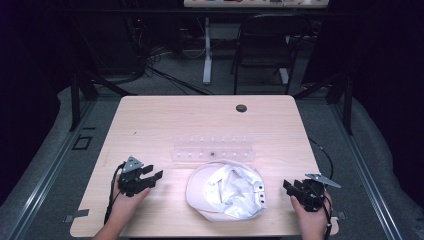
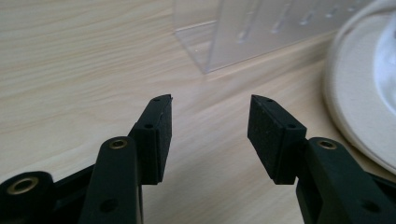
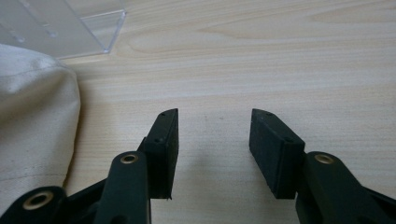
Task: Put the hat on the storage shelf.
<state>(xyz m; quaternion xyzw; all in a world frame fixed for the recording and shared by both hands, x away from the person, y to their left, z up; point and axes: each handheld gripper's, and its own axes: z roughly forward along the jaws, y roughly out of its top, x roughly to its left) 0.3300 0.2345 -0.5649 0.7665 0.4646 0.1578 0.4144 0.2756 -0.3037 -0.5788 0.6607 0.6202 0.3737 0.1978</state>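
A white cap (image 1: 226, 190) lies upside down at the front middle of the wooden table (image 1: 150, 120), its inside facing up. Behind it stands a clear plastic rack (image 1: 213, 148) with a row of holes. My left gripper (image 1: 154, 172) rests on the table to the left of the cap, open with nothing between its jaws. My right gripper (image 1: 289, 187) rests to the right of the cap, also open and holding nothing. In the left gripper view the cap's brim (image 2: 359, 88) and the rack (image 2: 261, 32) lie ahead at right. In the right gripper view the cap's cloth (image 3: 32, 116) lies at left.
A round dark cable hole (image 1: 241, 108) sits near the table's far edge. Beyond the table stand a black folding chair (image 1: 265, 45), a white desk leg (image 1: 206, 50) and cables on the floor. Dark frame posts (image 1: 75, 95) flank the table.
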